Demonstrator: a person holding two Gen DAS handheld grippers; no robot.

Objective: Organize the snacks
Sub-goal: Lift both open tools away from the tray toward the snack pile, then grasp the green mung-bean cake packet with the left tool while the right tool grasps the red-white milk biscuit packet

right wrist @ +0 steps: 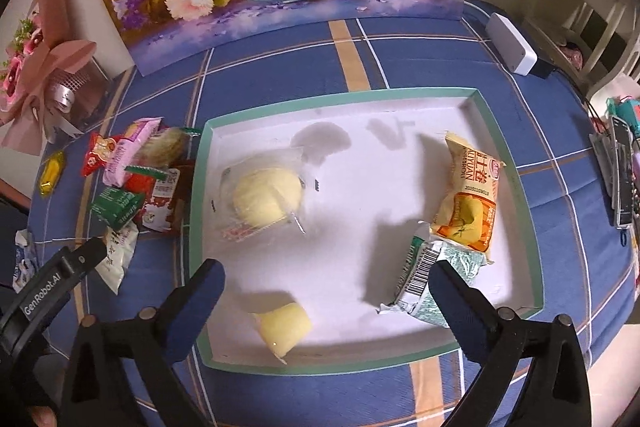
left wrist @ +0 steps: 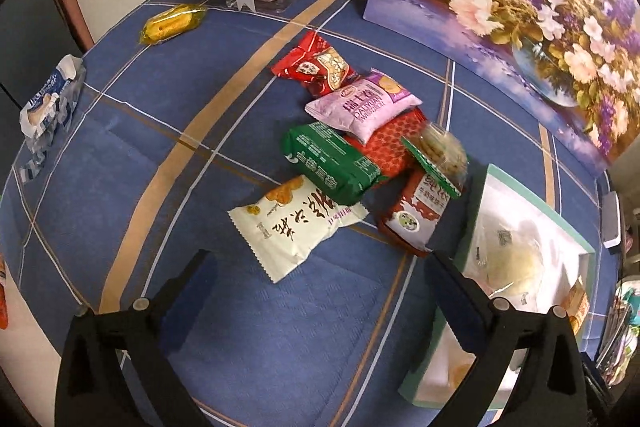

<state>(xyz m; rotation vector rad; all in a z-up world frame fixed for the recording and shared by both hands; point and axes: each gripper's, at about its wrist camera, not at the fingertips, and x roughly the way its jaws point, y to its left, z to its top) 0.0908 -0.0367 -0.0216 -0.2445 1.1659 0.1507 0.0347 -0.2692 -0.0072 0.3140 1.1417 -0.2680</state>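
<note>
Left gripper [left wrist: 316, 275] wide open, holds nothing, just above cream snack pack [left wrist: 296, 227] | right gripper [right wrist: 328, 287] wide open, empty, over white tray [right wrist: 532, 227] | tray holds round bun [right wrist: 266, 201], orange pack [right wrist: 470, 203], green-white pack [right wrist: 424, 279], small yellow pack [right wrist: 285, 327] | snack pile [left wrist: 360, 131] on blue cloth [left wrist: 280, 327] beside tray

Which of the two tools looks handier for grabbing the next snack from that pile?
Probably the left tool: open, empty, facing the cream packet at the pile's near edge. The right tool, also open, hangs over the tray.

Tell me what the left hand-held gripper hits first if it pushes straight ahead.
Most likely the cream snack packet lying on the blue tablecloth, straight ahead of the open left hand-held gripper. Depth is hard to judge.
</note>
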